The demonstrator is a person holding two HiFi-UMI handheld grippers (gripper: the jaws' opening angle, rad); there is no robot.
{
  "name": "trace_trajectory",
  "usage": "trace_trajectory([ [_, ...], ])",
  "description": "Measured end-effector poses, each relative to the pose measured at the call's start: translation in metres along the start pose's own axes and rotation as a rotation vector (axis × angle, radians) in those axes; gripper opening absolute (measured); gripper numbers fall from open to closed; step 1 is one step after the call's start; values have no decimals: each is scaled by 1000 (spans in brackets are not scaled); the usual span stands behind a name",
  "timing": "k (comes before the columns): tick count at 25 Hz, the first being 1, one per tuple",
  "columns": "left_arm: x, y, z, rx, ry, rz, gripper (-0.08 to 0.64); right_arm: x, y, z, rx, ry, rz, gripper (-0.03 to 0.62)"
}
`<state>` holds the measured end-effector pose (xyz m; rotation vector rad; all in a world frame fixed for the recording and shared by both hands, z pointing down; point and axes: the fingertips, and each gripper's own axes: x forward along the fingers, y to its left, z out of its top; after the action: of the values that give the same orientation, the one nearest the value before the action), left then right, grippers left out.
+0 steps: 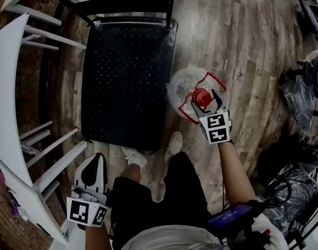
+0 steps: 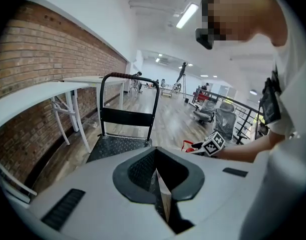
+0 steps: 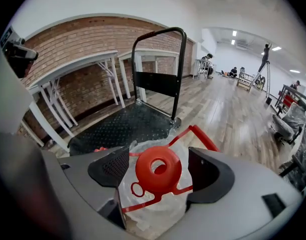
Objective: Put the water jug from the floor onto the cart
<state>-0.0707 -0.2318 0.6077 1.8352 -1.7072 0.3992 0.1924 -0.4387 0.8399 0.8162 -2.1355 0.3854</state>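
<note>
Wood-plank floor [image 1: 252, 40] from above, head view: clear water jug [image 1: 179, 85] standing just right of black cart [image 1: 127, 82], not yet lifted. Right claw [image 1: 205, 104] over its red cap [image 1: 201, 95], likely lining up a grab. Left claw [image 1: 93, 173] low at near left, beside white desk [image 1: 8, 103]. Left gripper view: jaws closed, holding nothing, aimed at cart. Right gripper view: jaws spread wide either side of cap, pads [image 3: 110, 166] not touching; red carry handle [image 3: 203, 136] raised just beyond, possibly in the way.
</note>
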Motion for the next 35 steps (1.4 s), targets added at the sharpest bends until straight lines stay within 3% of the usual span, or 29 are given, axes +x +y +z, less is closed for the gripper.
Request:
trace_trajectory([
  [6, 1, 6, -9, -7, 20, 12, 2, 16, -2, -14, 14, 32, -39, 342],
  [11, -3, 9, -8, 9, 26, 24, 2, 17, -3, -15, 75, 18, -21, 316],
  [22, -19, 16, -16, 1, 19, 31, 2, 3, -7, -16, 73, -13, -56, 310],
  [35, -57, 28, 18, 10, -53, 39, 2, -126, 7, 73, 17, -34, -83, 310],
])
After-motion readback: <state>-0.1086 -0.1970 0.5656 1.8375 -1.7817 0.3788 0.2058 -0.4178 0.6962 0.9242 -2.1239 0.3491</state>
